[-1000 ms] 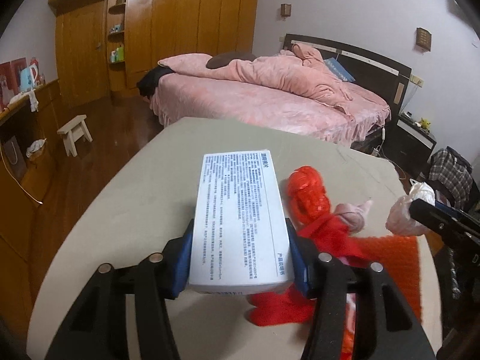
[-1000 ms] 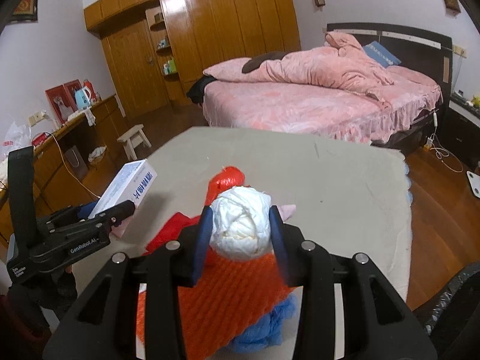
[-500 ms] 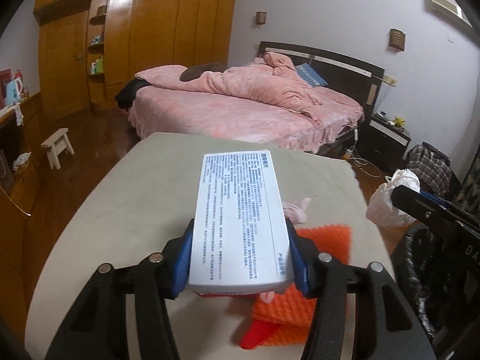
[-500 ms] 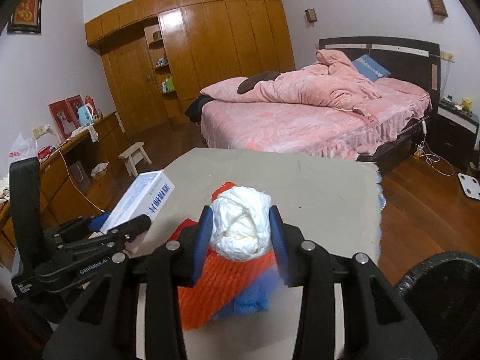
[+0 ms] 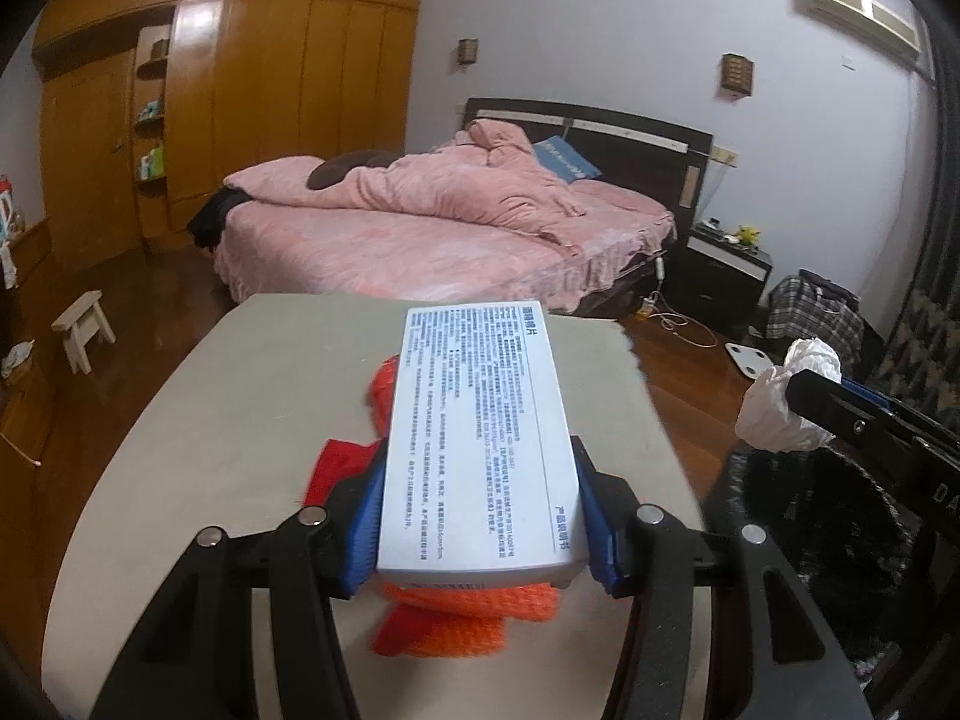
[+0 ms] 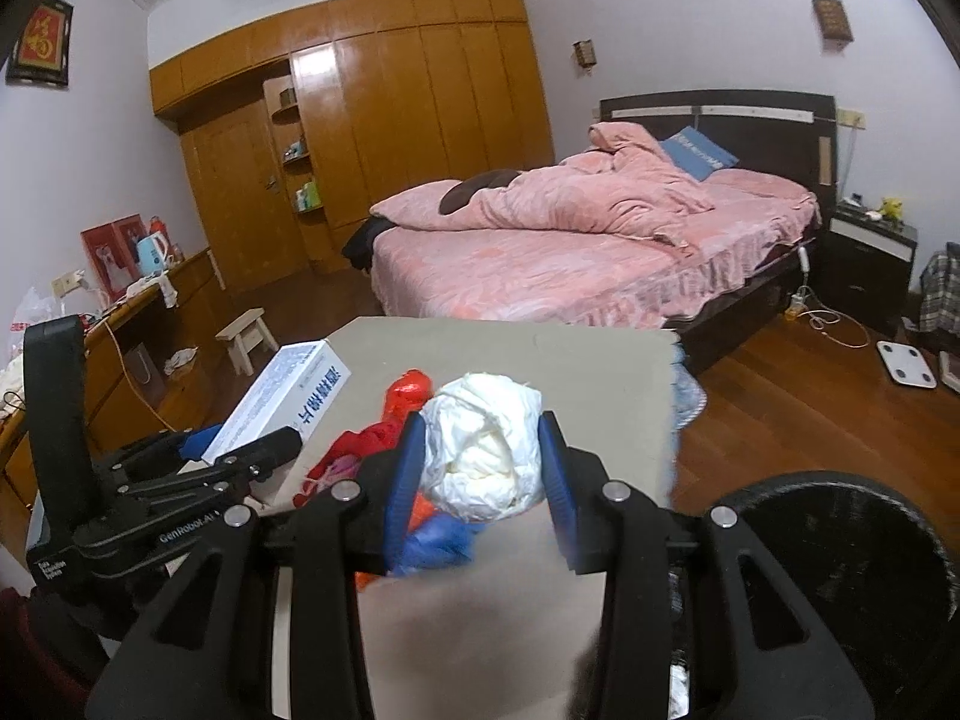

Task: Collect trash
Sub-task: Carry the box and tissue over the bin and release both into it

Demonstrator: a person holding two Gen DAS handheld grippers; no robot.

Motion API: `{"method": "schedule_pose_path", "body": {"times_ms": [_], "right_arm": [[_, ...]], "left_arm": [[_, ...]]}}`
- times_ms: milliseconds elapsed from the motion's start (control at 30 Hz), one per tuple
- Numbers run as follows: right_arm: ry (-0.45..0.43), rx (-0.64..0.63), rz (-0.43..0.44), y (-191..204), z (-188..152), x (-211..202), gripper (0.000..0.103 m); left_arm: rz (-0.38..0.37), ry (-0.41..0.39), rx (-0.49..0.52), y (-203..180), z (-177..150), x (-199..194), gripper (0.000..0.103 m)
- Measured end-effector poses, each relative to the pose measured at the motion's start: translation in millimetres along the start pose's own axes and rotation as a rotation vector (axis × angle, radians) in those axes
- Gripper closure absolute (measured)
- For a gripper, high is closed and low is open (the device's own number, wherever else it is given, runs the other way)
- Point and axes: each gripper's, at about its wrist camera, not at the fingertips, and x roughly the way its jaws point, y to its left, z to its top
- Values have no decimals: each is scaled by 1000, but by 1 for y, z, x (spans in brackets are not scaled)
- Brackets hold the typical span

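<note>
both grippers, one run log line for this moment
left gripper: shut on white box | right gripper: shut on crumpled white wad | black bin: lower right | orange mesh: on table

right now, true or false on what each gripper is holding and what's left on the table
1. The left gripper holds a white box. True.
2. The right gripper is empty. False: it is shut on a wad of white paper.
3. Red and orange netting lies on the table. True.
4. The black bin stands on the table. False: it is off the table's edge, by the right gripper.
5. The bed has a blue cover. False: it is pink.
</note>
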Motion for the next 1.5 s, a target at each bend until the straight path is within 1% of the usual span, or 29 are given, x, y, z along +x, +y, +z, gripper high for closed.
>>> {"method": "schedule_pose_path", "body": {"times_ms": [200, 400, 667, 933, 1133, 1500], "right_arm": [[-18, 16, -51, -21, -11, -31, 66], [-35, 34, -107, -45, -22, -62, 66], [-54, 76, -213, -80, -44, -100, 66], [-40, 126, -310, -116, -69, -121, 66], [-27, 166, -362, -137, -86, -128, 66], [-16, 229, -437, -172, -102, -142, 66]], "left_arm": [[-45, -12, 39, -32, -2, -10, 48], [-105, -25, 84, -71, -5, -17, 48], [-201, -39, 146, -120, -12, -17, 48], [-289, -31, 207, -164, -20, -7, 48], [-340, -11, 253, -196, -34, 6, 48], [-435, 33, 300, -240, -46, 28, 48]]}}
